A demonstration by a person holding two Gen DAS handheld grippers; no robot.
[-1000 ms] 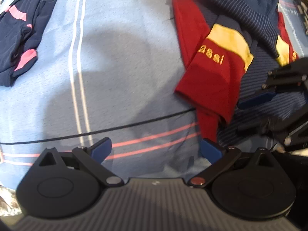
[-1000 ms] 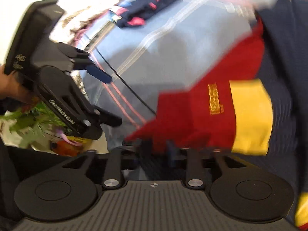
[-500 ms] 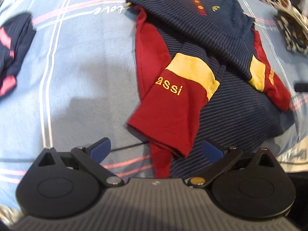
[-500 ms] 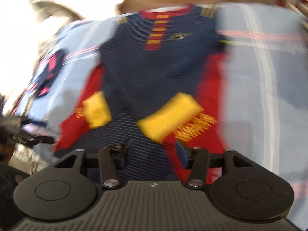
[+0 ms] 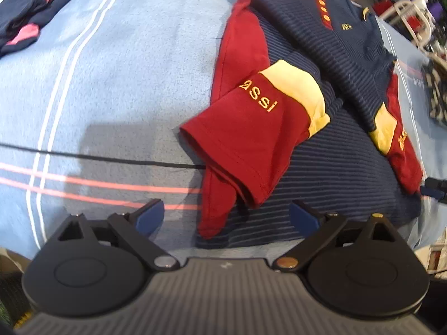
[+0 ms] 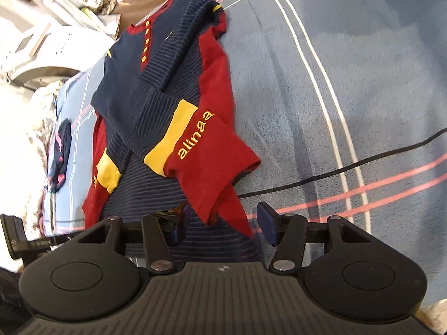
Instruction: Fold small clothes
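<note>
A navy striped shirt (image 5: 335, 153) (image 6: 145, 111) with red sleeves and yellow bands lies face up on the blue blanket (image 5: 111, 83), both sleeves folded in over the body. My left gripper (image 5: 226, 215) hovers over the lower left hem. The cuff of the red sleeve (image 5: 245, 134) lies below its wide jaws, which are closing slightly and touch nothing. My right gripper (image 6: 222, 222) hangs over the lower right hem under the other red sleeve (image 6: 212, 156). Its jaws are also closing a little, with cloth beneath them and no pad pressing.
A folded navy and pink garment (image 5: 22, 5) (image 6: 60, 150) lies at the blanket's far left. White plastic furniture (image 6: 42, 36) and heaped cloth stand beyond the collar. Bare blanket (image 6: 335, 83) stretches to the right of the shirt.
The left gripper slid right from bare blanket to the shirt's left hem. The right gripper swung across the shirt to its right side, rolled, and its jaws widened.
</note>
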